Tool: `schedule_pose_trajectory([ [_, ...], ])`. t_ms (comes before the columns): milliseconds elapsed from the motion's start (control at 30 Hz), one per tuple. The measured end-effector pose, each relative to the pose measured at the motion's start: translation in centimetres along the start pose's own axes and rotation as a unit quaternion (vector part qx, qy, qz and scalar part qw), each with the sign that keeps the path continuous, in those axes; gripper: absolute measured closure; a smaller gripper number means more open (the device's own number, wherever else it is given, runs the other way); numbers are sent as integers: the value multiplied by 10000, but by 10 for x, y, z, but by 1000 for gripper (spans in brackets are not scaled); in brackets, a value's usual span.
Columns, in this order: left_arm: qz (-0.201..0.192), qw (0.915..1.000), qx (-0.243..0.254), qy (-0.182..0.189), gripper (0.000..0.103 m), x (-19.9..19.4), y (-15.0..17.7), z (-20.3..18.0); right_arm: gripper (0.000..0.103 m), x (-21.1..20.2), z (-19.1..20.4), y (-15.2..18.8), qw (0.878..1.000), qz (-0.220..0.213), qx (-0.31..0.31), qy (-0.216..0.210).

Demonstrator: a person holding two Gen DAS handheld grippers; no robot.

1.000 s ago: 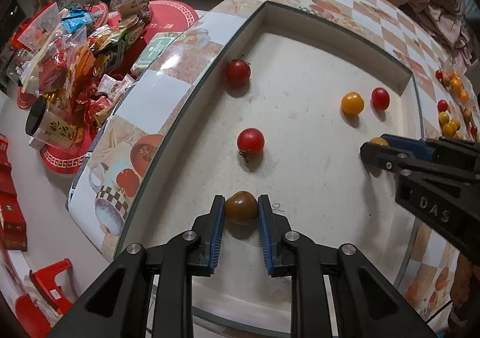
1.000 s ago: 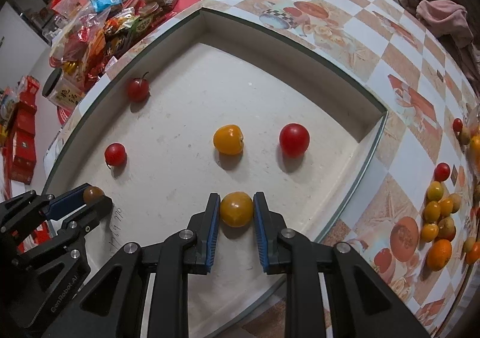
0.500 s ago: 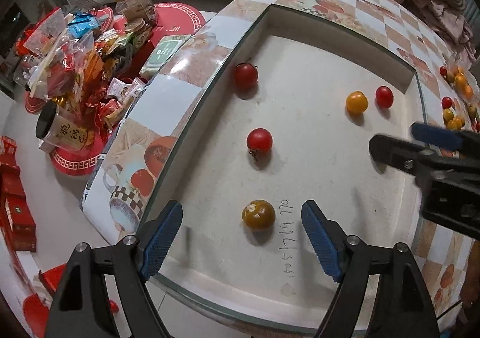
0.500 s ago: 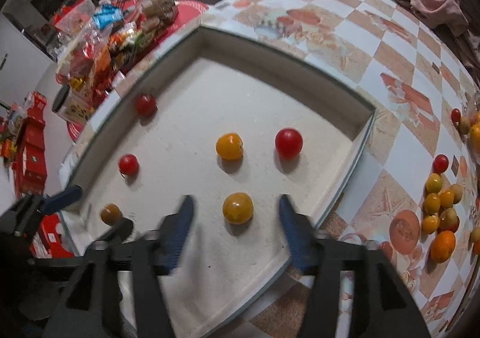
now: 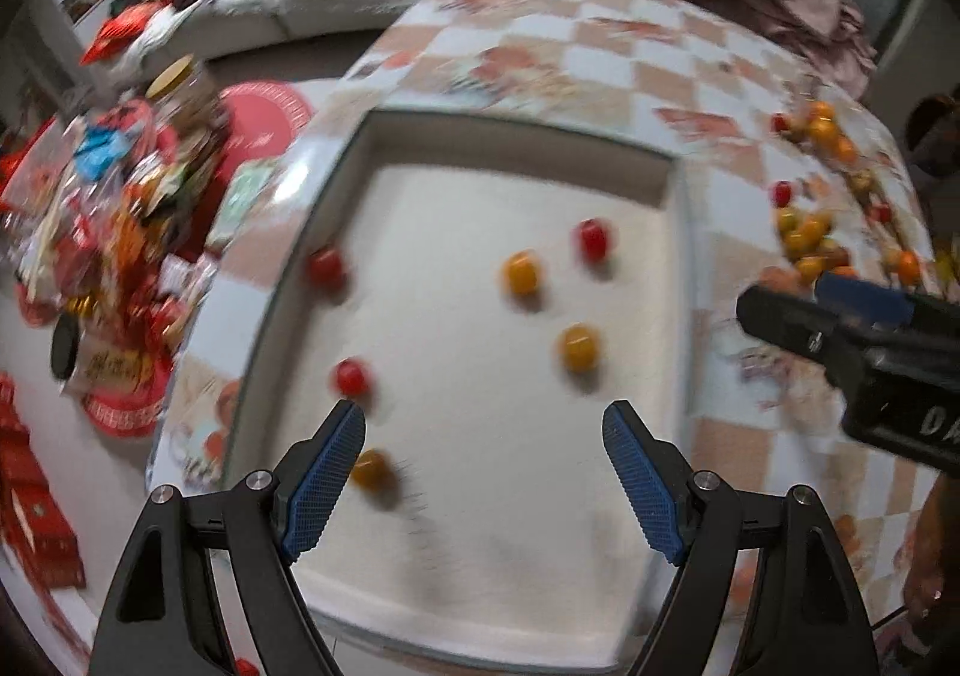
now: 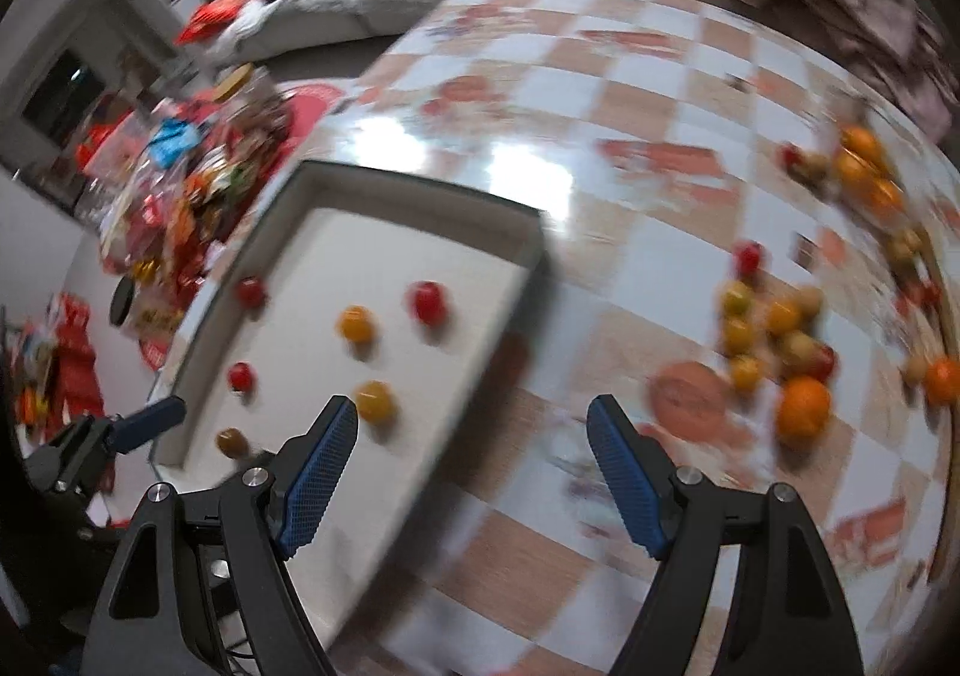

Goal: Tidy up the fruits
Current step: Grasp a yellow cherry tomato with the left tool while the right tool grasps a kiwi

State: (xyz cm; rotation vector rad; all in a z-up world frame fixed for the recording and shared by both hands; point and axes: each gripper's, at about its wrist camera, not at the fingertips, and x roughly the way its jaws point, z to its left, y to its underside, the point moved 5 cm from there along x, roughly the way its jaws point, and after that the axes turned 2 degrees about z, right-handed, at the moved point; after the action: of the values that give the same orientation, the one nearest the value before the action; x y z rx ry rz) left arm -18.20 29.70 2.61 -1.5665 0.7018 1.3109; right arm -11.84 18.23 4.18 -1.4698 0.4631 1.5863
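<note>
Both grippers spread, nothing pinched: left gripper [image 5: 483, 472], right gripper [image 6: 471, 466]. Six tomatoes lie in the white tray [image 5: 516, 592], brownish tomato [image 5: 371, 469] nearest its front-left corner. "D" readable on right gripper body; other writing blurred

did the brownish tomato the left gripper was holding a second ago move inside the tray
No. The brownish tomato lies by the tray's near-left corner as before; the left gripper let go.
</note>
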Motion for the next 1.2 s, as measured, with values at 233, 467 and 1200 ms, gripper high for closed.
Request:
schedule_pose_trajectory([
  [233,-81,9975,588,383,21,-10,-21,-71,21,-27,-83,26,9963,-35,754,413],
  [467,24,9938,889,660,21,3,-30,-139,21,-40,-174,51,9822,-10,1647,901],
  [1200,24,9950,867,494,35,79,-62,-205,46,-5,-261,12,9751,-350,1877,1132],
])
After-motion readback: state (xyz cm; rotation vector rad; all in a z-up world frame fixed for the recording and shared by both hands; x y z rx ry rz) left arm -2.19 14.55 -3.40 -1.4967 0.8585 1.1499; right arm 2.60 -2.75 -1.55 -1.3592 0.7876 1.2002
